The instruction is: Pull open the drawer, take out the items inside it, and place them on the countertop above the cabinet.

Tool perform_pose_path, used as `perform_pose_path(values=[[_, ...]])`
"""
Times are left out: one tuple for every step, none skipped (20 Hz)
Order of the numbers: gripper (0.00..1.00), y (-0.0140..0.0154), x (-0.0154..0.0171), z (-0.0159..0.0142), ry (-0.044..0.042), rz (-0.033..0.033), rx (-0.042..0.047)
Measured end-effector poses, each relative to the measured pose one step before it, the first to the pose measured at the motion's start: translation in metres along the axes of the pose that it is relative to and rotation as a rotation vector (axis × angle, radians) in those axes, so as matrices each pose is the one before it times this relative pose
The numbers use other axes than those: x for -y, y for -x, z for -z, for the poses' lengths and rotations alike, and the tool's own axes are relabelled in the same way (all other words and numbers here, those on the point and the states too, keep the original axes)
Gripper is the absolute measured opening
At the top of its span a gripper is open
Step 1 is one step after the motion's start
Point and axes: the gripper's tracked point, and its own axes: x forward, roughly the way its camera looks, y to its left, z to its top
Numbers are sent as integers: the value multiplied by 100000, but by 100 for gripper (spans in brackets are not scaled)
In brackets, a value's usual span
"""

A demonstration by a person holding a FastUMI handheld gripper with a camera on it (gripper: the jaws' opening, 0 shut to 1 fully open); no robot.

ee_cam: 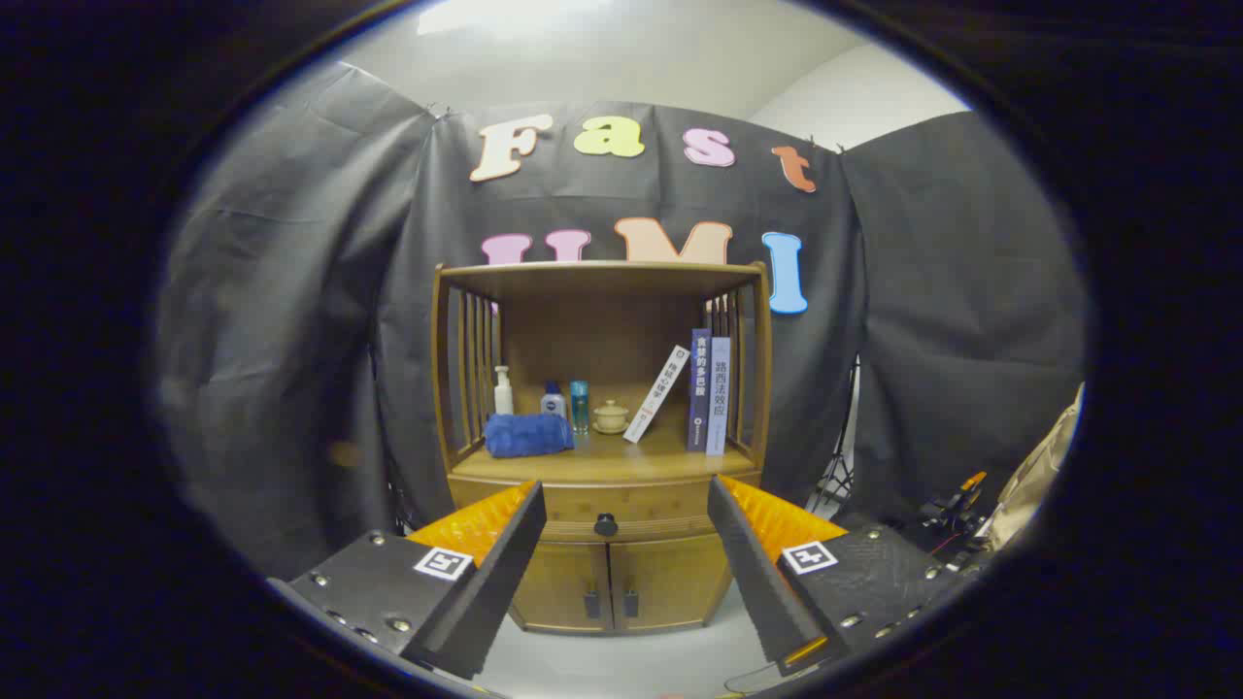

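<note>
A wooden cabinet (602, 456) stands against the black cloth wall, some way beyond my fingers. Its drawer (621, 510) is closed, with a dark round knob (606, 525) at its middle. The knob appears between my two fingers but well beyond them. My gripper (626, 505) is open and holds nothing. The countertop (602, 464) above the drawer carries a folded blue cloth (527, 434), a white pump bottle (503, 391), two small bottles (566, 401), a small lidded pot (611, 416) and several books (701, 393). What lies inside the drawer is hidden.
Two small doors (612, 582) with dark handles sit below the drawer. A roofed shelf with slatted sides (473, 369) encloses the countertop. Tools and cables (957, 510) lie on the right, beside a tan object (1039, 476). The pale floor (631, 660) stretches before the cabinet.
</note>
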Motion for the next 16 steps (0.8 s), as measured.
perform_pose_path(values=[[100,-86,-436,45,-274,-1192,-283],[100,-13,-237,-131,-716,-533,16],[100,77,-21,-179,-301,-490,309],[100,166,-156,-411,-261,-203,1057],[100,204,92,-230,-65,421,709],[100,82,81,-354,-71,415,996],[100,151,-61,-267,-443,179,692],[100,16,-197,-184,-355,-330,445],[100,39,-110,-138,-352,-190,370],[100,-38,-7,-282,230,244,689],[100,99,-4,-7,342,44,16],[100,32,-104,43,-19,-70,-224],[100,-99,-59,144,-51,66,-6],[100,55,-8,90,27,197,-75],[100,-89,-56,167,146,-106,-40],[100,-28,-53,167,-80,91,-453]])
